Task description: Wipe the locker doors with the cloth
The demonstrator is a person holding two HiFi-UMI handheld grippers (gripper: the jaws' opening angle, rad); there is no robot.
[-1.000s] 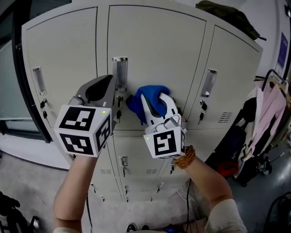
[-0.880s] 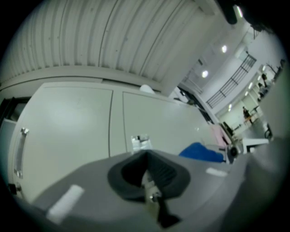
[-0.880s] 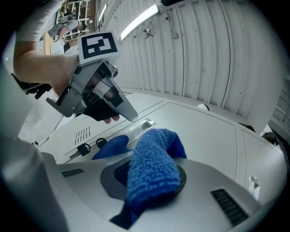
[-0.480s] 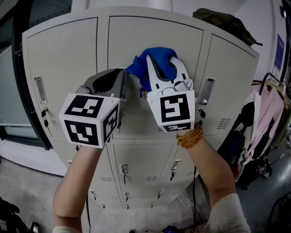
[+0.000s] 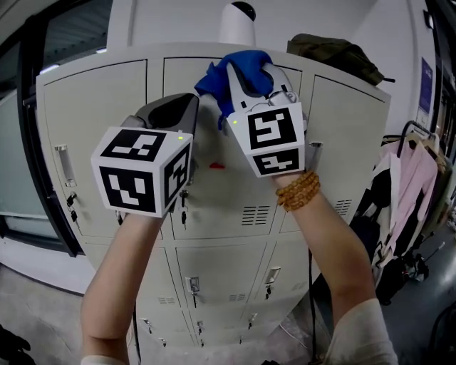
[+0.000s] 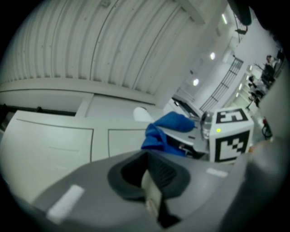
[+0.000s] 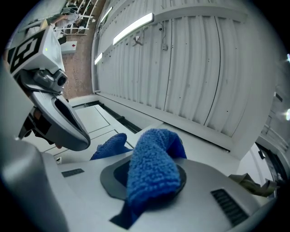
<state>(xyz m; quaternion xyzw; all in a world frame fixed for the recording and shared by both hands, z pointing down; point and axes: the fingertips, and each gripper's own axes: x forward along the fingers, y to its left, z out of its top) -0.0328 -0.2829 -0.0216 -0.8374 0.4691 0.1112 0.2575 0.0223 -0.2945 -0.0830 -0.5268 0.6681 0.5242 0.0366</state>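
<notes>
The pale grey locker doors [image 5: 85, 107] fill the head view. A blue fluffy cloth [image 5: 231, 71] is pressed near the top edge of the middle upper door [image 5: 228, 185]. My right gripper [image 5: 246, 68] is shut on it, and the cloth [image 7: 152, 170] bulges out over the pads in the right gripper view. My left gripper [image 5: 187, 103] hovers just left of the cloth, in front of the same door. Its jaws are together with nothing between them [image 6: 152, 192]. The cloth [image 6: 165, 133] and the right gripper [image 6: 226, 136] show beyond it in the left gripper view.
On top of the lockers stand a white rounded object [image 5: 237, 18] and an olive bag [image 5: 335, 50]. Clothes hang on a rack [image 5: 413, 185] at the right. Lower locker doors [image 5: 221, 271] with handles and keys sit below. A dark window frame [image 5: 28, 142] runs at the left.
Both grippers have risen up the lockers. The cloth has travelled from handle height to the top edge of the middle door, and the left gripper has followed beside it.
</notes>
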